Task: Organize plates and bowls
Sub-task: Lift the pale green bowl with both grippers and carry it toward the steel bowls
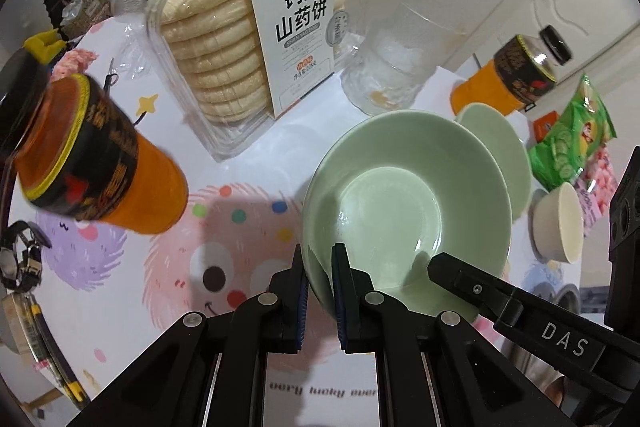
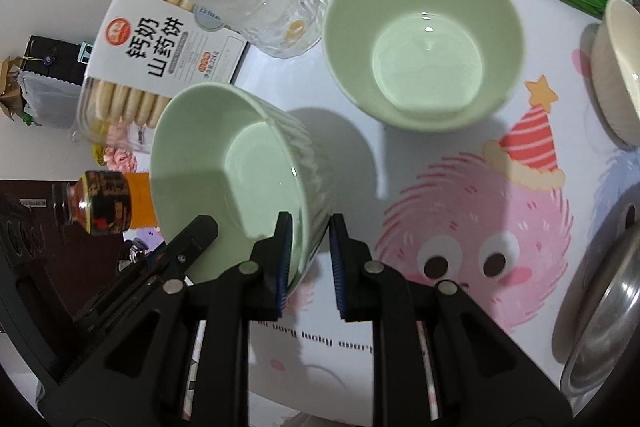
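You had both grippers clamped on one ribbed pale-green ceramic bowl (image 2: 240, 179) — left gripper (image 1: 320, 291), right gripper (image 2: 308, 259). Opposite rims, lower centre — likely to carry it level toward the plain green bowl (image 2: 424, 39).

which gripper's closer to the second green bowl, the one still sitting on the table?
Right. The right gripper grips the held bowl on its rim facing the resting green bowl. The left gripper clamps the opposite rim, farther away.

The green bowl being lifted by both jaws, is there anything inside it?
Nothing shows inside the green bowl: its glossy bottom is bare in both views. The left gripper and right gripper each clamp its rim, hiding small patches of the wall there.
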Tool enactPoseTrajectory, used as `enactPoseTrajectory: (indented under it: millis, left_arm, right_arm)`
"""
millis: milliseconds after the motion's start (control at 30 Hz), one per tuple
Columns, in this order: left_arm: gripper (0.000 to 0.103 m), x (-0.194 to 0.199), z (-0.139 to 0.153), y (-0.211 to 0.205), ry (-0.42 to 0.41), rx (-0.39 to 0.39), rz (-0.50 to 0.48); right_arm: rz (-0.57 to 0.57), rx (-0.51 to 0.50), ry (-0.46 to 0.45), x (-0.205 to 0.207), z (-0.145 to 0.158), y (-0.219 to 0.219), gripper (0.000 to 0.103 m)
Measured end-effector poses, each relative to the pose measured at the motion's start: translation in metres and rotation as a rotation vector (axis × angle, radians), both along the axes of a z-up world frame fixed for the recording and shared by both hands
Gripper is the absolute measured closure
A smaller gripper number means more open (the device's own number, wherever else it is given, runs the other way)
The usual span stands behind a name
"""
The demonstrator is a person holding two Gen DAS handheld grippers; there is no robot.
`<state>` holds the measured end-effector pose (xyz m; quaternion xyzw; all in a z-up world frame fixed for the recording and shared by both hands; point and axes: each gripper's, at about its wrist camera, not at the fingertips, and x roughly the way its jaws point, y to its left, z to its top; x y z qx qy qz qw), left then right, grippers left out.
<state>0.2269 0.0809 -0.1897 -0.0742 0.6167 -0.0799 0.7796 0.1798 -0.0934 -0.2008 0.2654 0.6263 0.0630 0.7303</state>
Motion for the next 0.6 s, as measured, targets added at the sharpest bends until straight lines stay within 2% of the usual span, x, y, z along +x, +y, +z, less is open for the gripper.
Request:
enactPoseTrajectory:
  millis: [133, 333, 600]
  left_arm:
    - [0.093, -0.024, 0.002, 0.005, -0.002, -0.008, -0.021]
    - [0.093, -0.047, 0.006, -0.008, -0.009, -0.008, -0.074]
    - [0.093, -0.07, 0.003, -0.037, -0.009, -0.011, -0.173]
  right_arm:
    - [-0.002, -0.014, -0.011, -0.019, 0.006, -0.006, 0.082]
    - [-0.026, -0.027, -0.004, -0.05, 0.002, -0.005, 0.082]
    - [-0.101, -0.042, 0.001, -0.098, 0.003, -0.049, 0.082]
